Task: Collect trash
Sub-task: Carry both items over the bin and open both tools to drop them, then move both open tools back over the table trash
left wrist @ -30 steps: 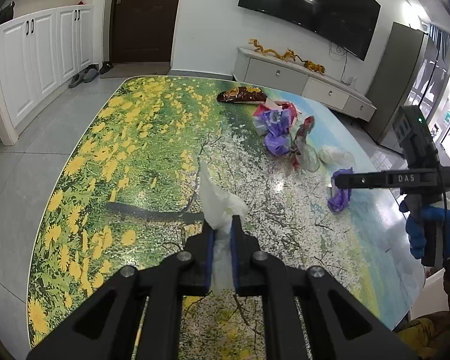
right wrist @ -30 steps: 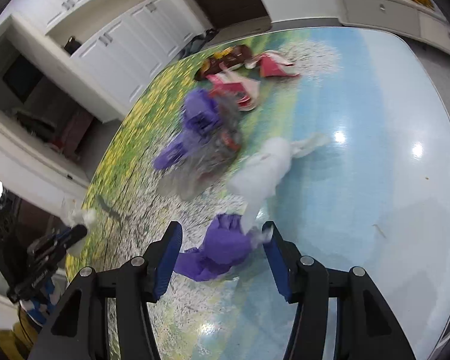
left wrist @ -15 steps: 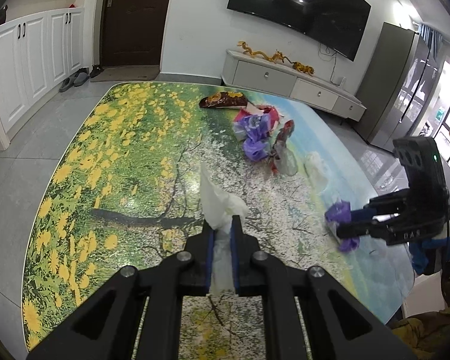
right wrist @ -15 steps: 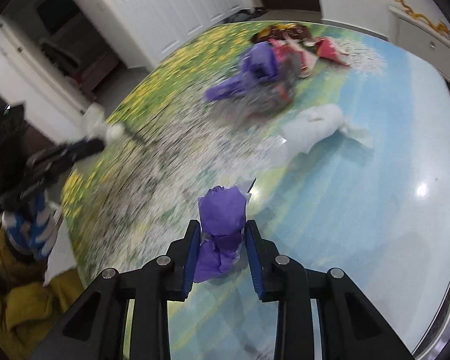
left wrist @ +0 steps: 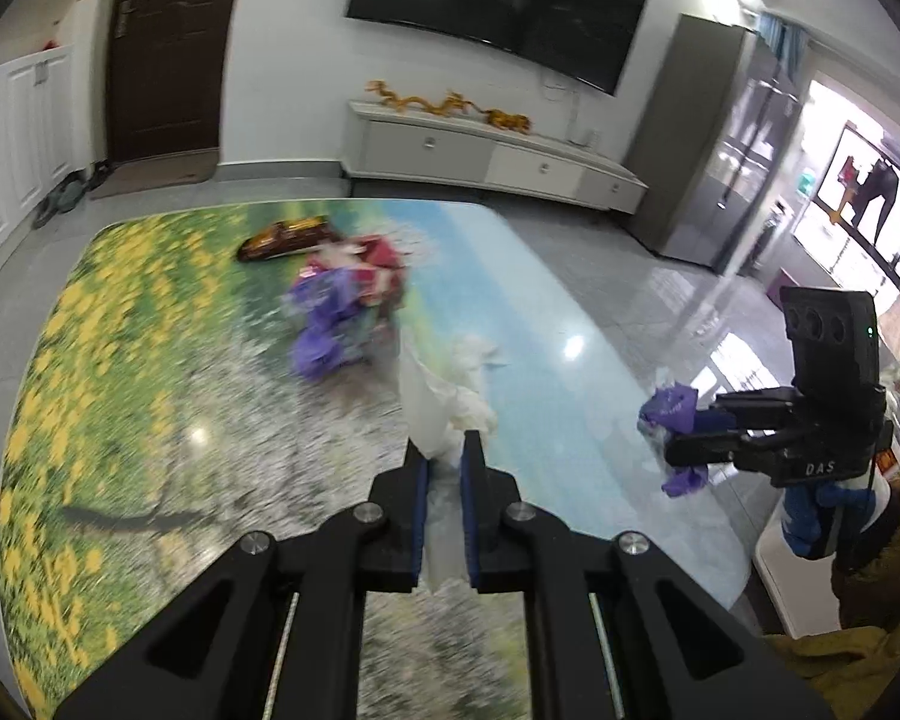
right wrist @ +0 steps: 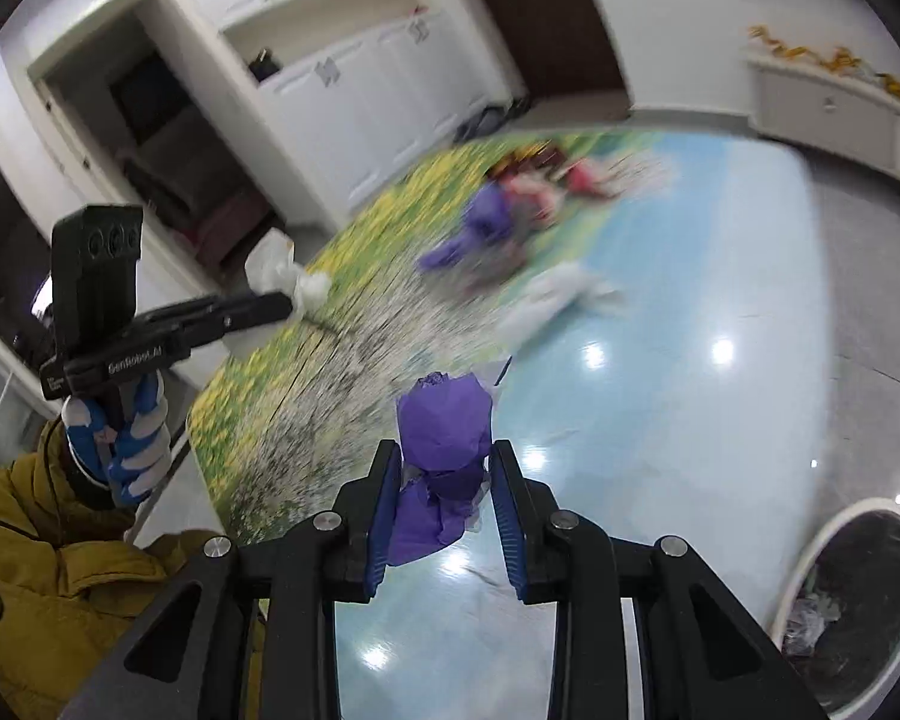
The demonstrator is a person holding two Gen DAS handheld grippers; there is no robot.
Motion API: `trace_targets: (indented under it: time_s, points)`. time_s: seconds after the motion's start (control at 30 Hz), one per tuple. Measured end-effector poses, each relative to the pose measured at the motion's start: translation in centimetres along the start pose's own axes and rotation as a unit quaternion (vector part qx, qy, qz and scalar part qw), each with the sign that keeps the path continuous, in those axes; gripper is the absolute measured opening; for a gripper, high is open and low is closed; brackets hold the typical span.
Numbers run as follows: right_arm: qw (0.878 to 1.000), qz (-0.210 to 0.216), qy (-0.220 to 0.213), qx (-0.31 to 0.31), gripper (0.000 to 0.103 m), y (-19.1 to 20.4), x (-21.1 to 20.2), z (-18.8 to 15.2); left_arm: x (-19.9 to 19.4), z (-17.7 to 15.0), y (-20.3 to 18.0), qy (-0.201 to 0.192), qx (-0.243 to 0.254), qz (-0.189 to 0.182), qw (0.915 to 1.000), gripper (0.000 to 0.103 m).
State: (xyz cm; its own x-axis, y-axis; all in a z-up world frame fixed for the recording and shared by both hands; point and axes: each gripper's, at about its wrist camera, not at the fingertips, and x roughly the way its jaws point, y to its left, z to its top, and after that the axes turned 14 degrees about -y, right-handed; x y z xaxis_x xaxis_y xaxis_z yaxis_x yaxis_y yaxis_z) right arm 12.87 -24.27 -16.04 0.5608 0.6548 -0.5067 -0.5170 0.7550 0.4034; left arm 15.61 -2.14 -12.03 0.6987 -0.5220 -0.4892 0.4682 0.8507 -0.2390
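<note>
While our left tongs (left wrist: pixel 444 462) gripped the soft white tissue (left wrist: pixel 432 414), our right tongs (right wrist: pixel 444 480) pinched the light purple wrapper (right wrist: pixel 444 426) by its middle above the bench (right wrist: pixel 660 360).

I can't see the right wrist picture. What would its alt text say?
The right gripper holds a crumpled purple wrapper above a glossy table printed with flowers. At left, a gloved hand holds the left gripper, clamped on white tissue. A white-rimmed bin stands at lower right, with more litter blurred beyond.
</note>
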Motion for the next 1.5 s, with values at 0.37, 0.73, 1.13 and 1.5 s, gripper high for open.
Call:
trace_targets:
  time_s: [0.37,0.73,1.13,1.5]
  points:
    - [0.968,-0.197,-0.120,0.101,0.029,-12.6,-13.0,-4.2,11.8,2.4,-16.9,0.079,0.112,-0.144,0.9801,0.009]
    - [0.913,-0.309,-0.138,0.227,0.032,-23.8,-17.5,-11.2,24.9,0.3,-29.7,0.144,0.159,-0.192,0.9578,0.011]
    - [0.890,-0.348,-0.126,0.267,0.062,-27.2,-17.5,-13.9,29.7,-0.5,-30.9,0.164,0.128,-0.187,0.9602,0.051]
    - [0.875,-0.383,-0.175,0.239,0.062,-22.3,-21.4,-12.1,23.8,2.2,-30.4,0.092,0.131,-0.172,0.9719,0.051]
